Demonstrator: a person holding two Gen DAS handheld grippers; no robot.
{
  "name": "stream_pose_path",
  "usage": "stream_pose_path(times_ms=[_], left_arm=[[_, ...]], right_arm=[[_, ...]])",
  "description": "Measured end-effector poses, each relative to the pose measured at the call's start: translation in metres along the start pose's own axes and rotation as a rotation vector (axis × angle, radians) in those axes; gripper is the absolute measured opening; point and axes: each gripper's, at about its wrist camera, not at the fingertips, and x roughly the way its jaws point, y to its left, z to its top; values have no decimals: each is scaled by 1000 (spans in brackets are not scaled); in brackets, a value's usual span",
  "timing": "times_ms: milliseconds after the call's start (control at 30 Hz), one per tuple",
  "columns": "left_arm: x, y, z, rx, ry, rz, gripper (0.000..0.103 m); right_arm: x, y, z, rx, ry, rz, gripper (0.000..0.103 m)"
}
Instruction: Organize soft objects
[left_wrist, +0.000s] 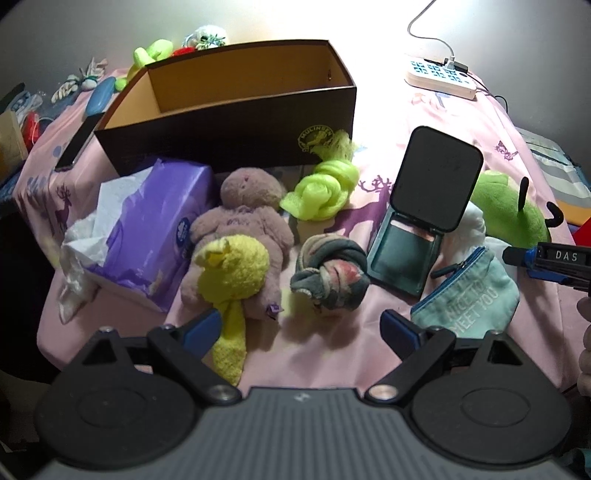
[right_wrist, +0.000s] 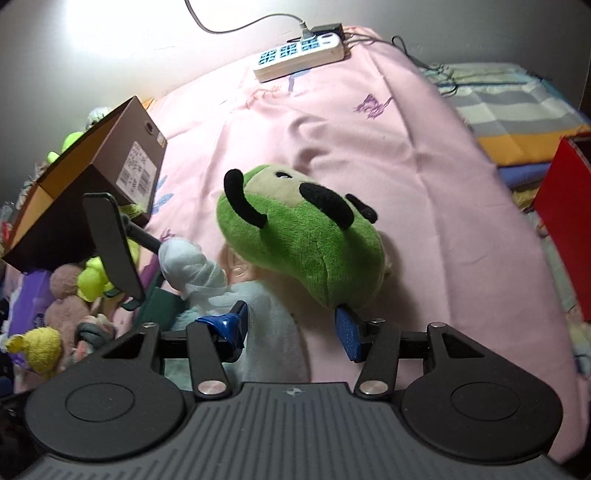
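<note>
My left gripper (left_wrist: 301, 326) stands open just above the pink cloth, with nothing between its fingers. Just beyond it lie a grey knotted sock (left_wrist: 328, 277), a yellow plush (left_wrist: 229, 273) resting on a mauve plush bear (left_wrist: 240, 218), and a neon green knotted cloth (left_wrist: 321, 188). My right gripper (right_wrist: 288, 328) is open too, over a pale teal pouch (right_wrist: 266, 332). A green plush (right_wrist: 295, 236) with black ears lies right in front of it, its near end by the right fingertip (right_wrist: 347, 332). A white sock ball (right_wrist: 192, 266) sits to the plush's left.
An open brown box (left_wrist: 229, 103) stands at the back, a purple tissue pack (left_wrist: 147, 229) to its front left. An open compact mirror (left_wrist: 417, 229) stands between the two groups. A power strip (right_wrist: 299, 55) lies far back; a red box (right_wrist: 561, 221) and folded striped cloth (right_wrist: 517, 110) are at right.
</note>
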Motion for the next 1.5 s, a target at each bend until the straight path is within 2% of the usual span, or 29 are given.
stream_pose_path(times_ms=[33,133,367,500,833,1167,1500], left_arm=[[1,0,2,5,2,-9,93],[7,-4,5,27,8,-32,93],[11,-16,13,80,-4,-49,93],[10,-11,18,68,-9,-13,93],[-1,4,14,-8,-27,136,93],[-19,26,2,-93,-57,274,93],[-27,46,-20,-119,-47,298,92]], right_arm=[[0,-2,0,-6,-4,0,36],[-9,-7,-5,29,34,95,35],[-39,7,-8,-6,-17,125,35],[-56,29,-11,-60,-42,158,35],[-68,86,-26,-261,-42,202,35],[-72,106,-41,-311,-43,255,35],[-61,126,-49,-310,4,311,35]])
